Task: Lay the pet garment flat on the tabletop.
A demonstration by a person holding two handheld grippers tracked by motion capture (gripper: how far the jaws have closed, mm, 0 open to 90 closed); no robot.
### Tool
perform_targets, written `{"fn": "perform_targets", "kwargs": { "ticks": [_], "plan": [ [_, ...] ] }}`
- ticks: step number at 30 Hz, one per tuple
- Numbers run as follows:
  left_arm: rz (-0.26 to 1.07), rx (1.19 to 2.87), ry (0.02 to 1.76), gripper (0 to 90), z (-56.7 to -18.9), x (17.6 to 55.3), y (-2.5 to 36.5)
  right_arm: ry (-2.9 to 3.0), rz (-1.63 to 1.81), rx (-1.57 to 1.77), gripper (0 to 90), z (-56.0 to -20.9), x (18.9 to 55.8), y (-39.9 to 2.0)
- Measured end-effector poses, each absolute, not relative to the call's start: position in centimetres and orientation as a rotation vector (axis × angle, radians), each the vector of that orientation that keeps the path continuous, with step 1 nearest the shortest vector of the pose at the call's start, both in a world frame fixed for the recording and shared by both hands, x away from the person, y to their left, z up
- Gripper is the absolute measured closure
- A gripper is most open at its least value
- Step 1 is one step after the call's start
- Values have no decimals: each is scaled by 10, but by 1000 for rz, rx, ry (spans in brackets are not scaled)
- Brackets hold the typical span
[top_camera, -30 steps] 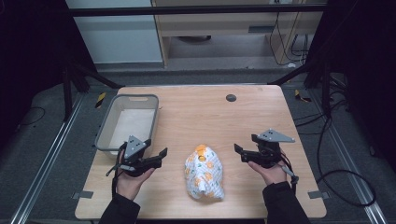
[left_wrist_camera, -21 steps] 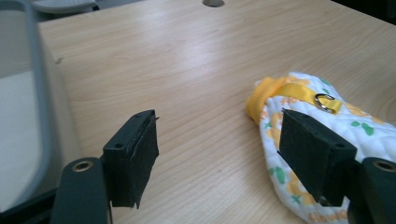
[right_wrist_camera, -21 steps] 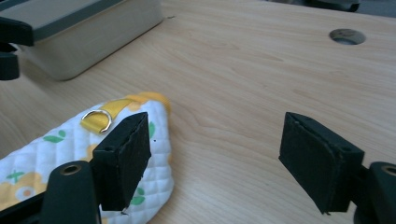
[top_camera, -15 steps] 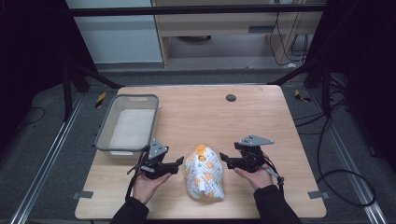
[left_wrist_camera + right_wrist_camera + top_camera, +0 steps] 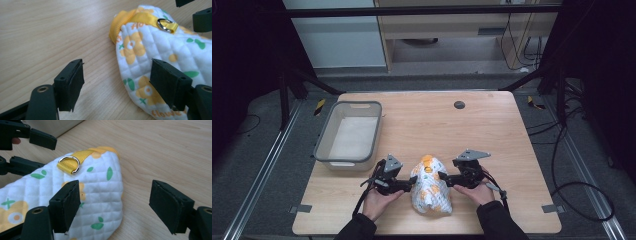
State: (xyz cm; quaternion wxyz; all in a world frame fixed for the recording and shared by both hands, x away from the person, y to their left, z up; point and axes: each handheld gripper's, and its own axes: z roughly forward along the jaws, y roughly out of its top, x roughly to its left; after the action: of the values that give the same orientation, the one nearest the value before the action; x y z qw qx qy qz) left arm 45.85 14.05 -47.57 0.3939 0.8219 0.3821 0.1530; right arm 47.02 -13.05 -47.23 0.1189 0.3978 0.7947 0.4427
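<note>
Both grippers flank my quilted pouch (image 5: 430, 186), which lies near the table's (image 5: 492, 130) near edge. My left gripper (image 5: 117, 82) has its jaws wide apart, one over bare wood, the other over the pouch's edge; I can't tell whether that pad touches the fabric. My right gripper (image 5: 120, 207) is spread too, its jaws having just been closing slightly, one above the pouch. A grey bin (image 5: 321, 145) sits far left, its inside hard to make out
</note>
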Motion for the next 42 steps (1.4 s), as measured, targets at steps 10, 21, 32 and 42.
{"fn": "perform_targets", "kwargs": {
  "ticks": [10,21,32,42],
  "plan": [
    [321,2109,960,401,-487,458,136,2407,1248,1158,364,-489,471,-118],
    [223,2103,962,642,-494,459,130,2469,1179,1118,679,-490,470,-117],
    [202,2110,983,838,-492,456,127,2479,1190,1119,854,-485,469,-119],
    [248,2043,930,890,-463,447,143,2425,1297,1088,861,-463,456,-136]
  ]
}}
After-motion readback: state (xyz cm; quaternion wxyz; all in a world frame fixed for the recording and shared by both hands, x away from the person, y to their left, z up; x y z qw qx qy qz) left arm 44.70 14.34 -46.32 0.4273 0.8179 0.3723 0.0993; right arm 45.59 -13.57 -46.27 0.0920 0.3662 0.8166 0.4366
